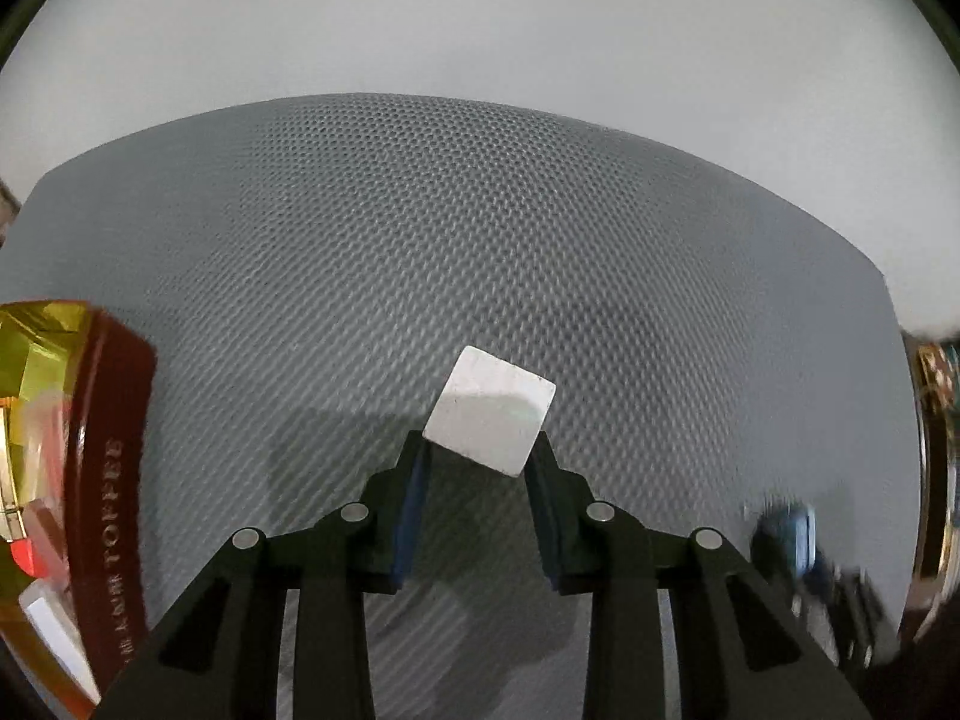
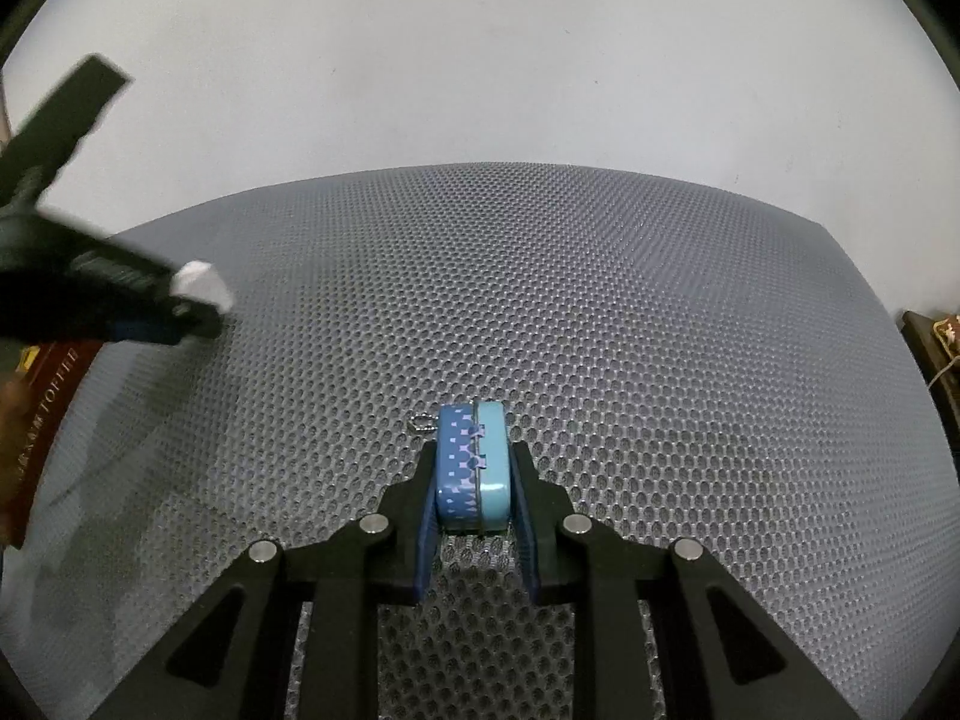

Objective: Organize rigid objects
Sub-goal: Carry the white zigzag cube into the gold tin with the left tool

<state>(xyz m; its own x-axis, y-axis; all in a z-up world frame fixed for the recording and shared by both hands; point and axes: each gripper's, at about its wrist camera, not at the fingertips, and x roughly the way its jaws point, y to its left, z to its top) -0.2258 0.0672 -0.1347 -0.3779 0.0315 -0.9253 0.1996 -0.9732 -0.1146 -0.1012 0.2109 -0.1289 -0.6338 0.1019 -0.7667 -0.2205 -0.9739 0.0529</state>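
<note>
A white cube (image 1: 489,411) sits tilted between the tips of my left gripper (image 1: 477,447), which is shut on it above the grey honeycomb mat (image 1: 480,228). In the right wrist view the same left gripper (image 2: 201,303) comes in blurred from the left edge with the white cube (image 2: 201,283) at its tip. My right gripper (image 2: 474,462) is shut on a small blue tin (image 2: 474,468) held on edge, patterned half to the left and plain light-blue half to the right. A small metal ring (image 2: 423,423) lies on the mat just left of the tin.
A dark red toffee tin (image 1: 105,480) with gold foil and small items inside stands at the left of the mat, also seen as the toffee tin (image 2: 45,414). A round gold-rimmed container (image 1: 933,480) is at the right edge. The pale table (image 2: 480,60) lies beyond the mat (image 2: 600,300).
</note>
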